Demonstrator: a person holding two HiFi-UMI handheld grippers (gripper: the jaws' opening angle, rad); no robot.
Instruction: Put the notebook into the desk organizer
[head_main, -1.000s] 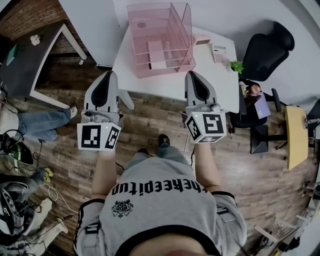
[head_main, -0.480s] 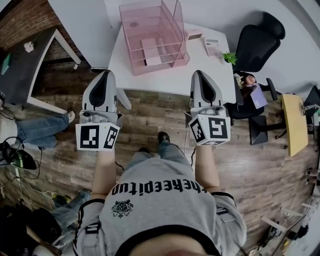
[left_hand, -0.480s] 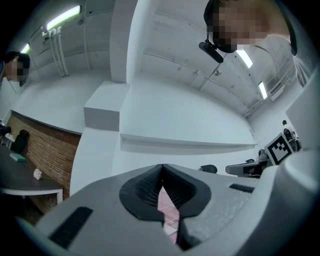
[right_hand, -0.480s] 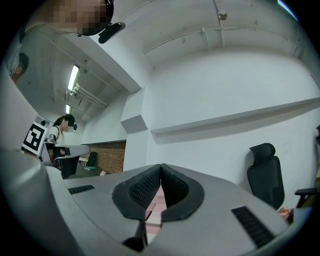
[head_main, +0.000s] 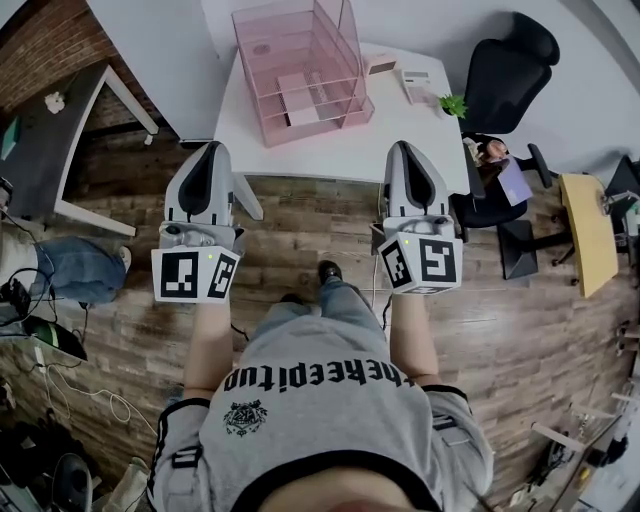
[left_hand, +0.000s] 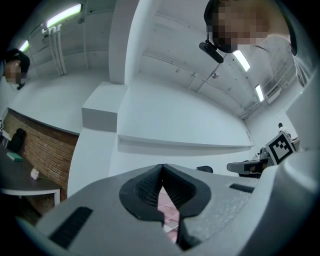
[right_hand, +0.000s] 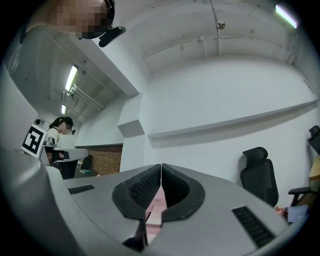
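Head view: desk organizer (head_main: 268, 60) higher in frame than earlier, left gripper (head_main: 212, 146), right gripper (head_main: 403, 146) both closed, empty.

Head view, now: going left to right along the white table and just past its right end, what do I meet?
pink desk organizer → small pink box → flat white item → small green plant → black office chair, standing off the table's right end.
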